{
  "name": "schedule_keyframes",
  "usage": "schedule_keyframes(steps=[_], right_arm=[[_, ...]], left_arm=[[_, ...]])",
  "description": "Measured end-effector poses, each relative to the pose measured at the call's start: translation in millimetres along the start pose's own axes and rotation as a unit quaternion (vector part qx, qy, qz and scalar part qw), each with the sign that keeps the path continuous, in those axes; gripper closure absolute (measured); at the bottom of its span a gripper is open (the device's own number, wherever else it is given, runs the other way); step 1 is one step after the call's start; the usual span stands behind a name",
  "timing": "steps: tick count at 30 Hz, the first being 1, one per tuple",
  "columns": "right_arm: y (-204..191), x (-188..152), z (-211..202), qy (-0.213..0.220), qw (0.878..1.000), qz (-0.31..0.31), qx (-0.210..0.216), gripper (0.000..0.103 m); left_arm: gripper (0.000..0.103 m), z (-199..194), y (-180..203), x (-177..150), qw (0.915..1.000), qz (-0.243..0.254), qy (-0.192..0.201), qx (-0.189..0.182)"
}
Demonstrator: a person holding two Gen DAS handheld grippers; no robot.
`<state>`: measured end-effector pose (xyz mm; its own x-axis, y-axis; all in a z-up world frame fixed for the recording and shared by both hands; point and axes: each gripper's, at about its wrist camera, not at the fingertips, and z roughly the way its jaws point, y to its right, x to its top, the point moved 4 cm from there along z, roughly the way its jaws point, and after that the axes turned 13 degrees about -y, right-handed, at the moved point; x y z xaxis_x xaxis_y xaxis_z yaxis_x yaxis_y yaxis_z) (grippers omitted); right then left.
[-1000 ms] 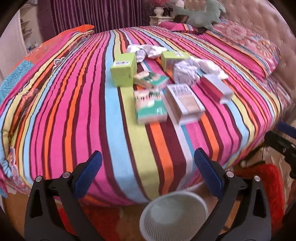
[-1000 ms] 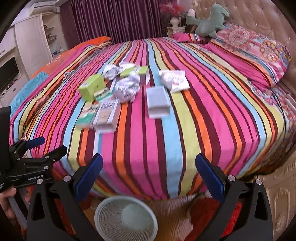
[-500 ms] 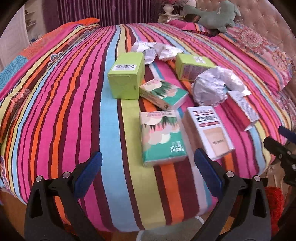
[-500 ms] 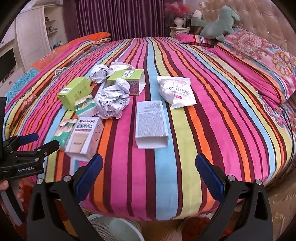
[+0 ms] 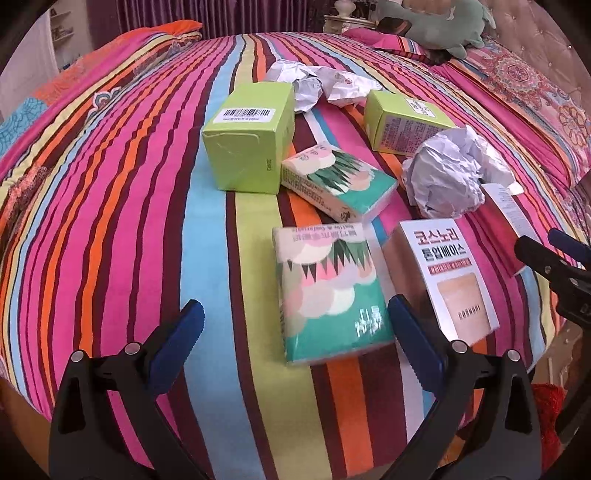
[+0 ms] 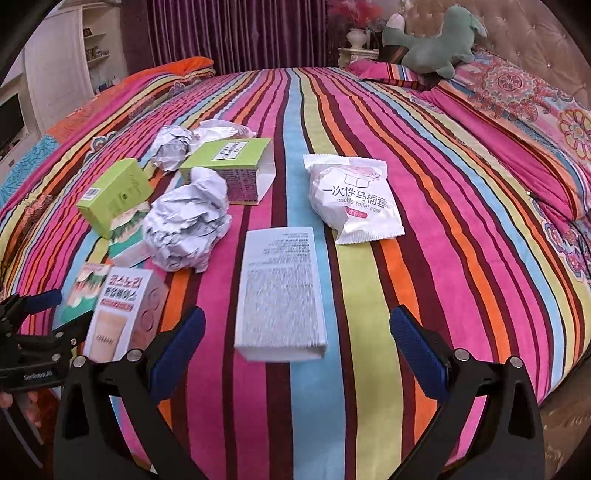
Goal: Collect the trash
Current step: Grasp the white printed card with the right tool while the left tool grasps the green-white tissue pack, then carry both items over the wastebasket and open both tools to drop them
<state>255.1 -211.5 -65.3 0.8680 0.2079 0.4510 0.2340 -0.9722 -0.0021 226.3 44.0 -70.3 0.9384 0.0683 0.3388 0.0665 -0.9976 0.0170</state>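
Observation:
Trash lies scattered on a striped bedspread [image 5: 110, 221]. My left gripper [image 5: 293, 325] is open, its blue pads low over the near end of a teal tissue pack [image 5: 328, 291]. Beside that pack lies a white box with Korean print [image 5: 447, 280]; behind it are a second tissue pack [image 5: 340, 181], two green boxes [image 5: 247, 136] [image 5: 402, 122] and crumpled paper [image 5: 450, 173]. My right gripper [image 6: 295, 332] is open just in front of a white printed box [image 6: 280, 288]. A white toilet-cover packet [image 6: 351, 199] lies farther back, crumpled paper [image 6: 184, 229] to the left.
Patterned pillows [image 6: 517, 110] and a green plush toy [image 6: 436, 40] sit at the padded headboard on the right. Purple curtains [image 6: 236, 33] hang behind the bed. The left gripper [image 6: 33, 332] shows at the right wrist view's left edge. The bed edge drops off just below both grippers.
Both grippers have moved forward and up over the bed, nearing the trash. The white mesh bin seen below the bed edge has dropped out of view. Both stay open.

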Motion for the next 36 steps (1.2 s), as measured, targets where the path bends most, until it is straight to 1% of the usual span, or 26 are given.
schedule_keyframes(steps=[3, 7, 9, 11, 12, 13, 14, 15, 16, 17, 21, 26, 28, 32, 34, 36], right_arm=[[0, 5, 8, -0.005, 1.000, -0.001, -0.002, 0.008], [-2, 13, 17, -0.010, 1.000, -0.006, -0.004, 0.008], [-3, 15, 22, -0.013, 1.000, -0.009, -0.006, 0.008], [-4, 17, 27, -0.017, 1.000, -0.013, -0.010, 0.010], [-6, 17, 29, -0.019, 1.000, -0.016, -0.012, 0.024], [-7, 17, 32, -0.025, 0.999, -0.020, -0.016, 0.038], [-7, 17, 34, -0.029, 0.999, -0.023, -0.017, 0.040], [-8, 16, 35, -0.029, 0.999, -0.024, -0.015, 0.043], [-9, 16, 34, -0.029, 0.999, -0.026, -0.013, 0.050], [-10, 15, 33, -0.028, 0.999, -0.029, -0.010, 0.057], [-16, 13, 30, -0.034, 0.999, -0.037, -0.009, 0.058], [-12, 8, 21, -0.042, 0.999, -0.018, 0.011, 0.058], [-9, 7, 16, -0.041, 0.999, -0.012, 0.011, 0.058], [-2, -3, 1, -0.039, 0.999, 0.009, 0.021, 0.058], [-2, -10, -9, -0.037, 0.999, 0.016, 0.032, 0.058], [-3, -20, -20, -0.036, 0.999, 0.014, 0.033, 0.058]], left_arm=[[0.007, 7, 2, 5, 0.9999, 0.004, -0.002, 0.012], [0.007, 13, -1, 10, 0.9999, -0.001, -0.002, 0.017], [0.010, 15, -2, 11, 0.9998, -0.002, -0.002, 0.019], [0.020, 15, -3, 13, 0.9999, -0.001, -0.001, 0.016], [0.023, 14, -3, 15, 0.9999, 0.001, -0.001, 0.015], [0.031, 14, -4, 15, 0.9999, 0.002, 0.000, 0.015], [0.038, 13, -4, 16, 0.9999, 0.002, 0.001, 0.015], [0.043, 13, -6, 16, 0.9998, 0.003, 0.003, 0.017], [0.052, 12, -7, 17, 0.9998, 0.005, 0.006, 0.021], [0.053, 12, -7, 17, 0.9997, 0.005, 0.008, 0.022], [0.053, 12, -8, 18, 0.9998, 0.004, 0.006, 0.021], [0.054, 5, -13, 15, 0.9999, -0.005, 0.004, 0.011], [0.054, -1, -13, 12, 0.9999, -0.004, 0.006, 0.010], [0.054, -18, -10, -1, 0.9999, 0.004, 0.010, 0.008], [0.054, -30, -6, -11, 0.9997, 0.015, 0.015, 0.009], [0.054, -44, -2, -25, 0.9995, 0.024, 0.019, 0.007]])
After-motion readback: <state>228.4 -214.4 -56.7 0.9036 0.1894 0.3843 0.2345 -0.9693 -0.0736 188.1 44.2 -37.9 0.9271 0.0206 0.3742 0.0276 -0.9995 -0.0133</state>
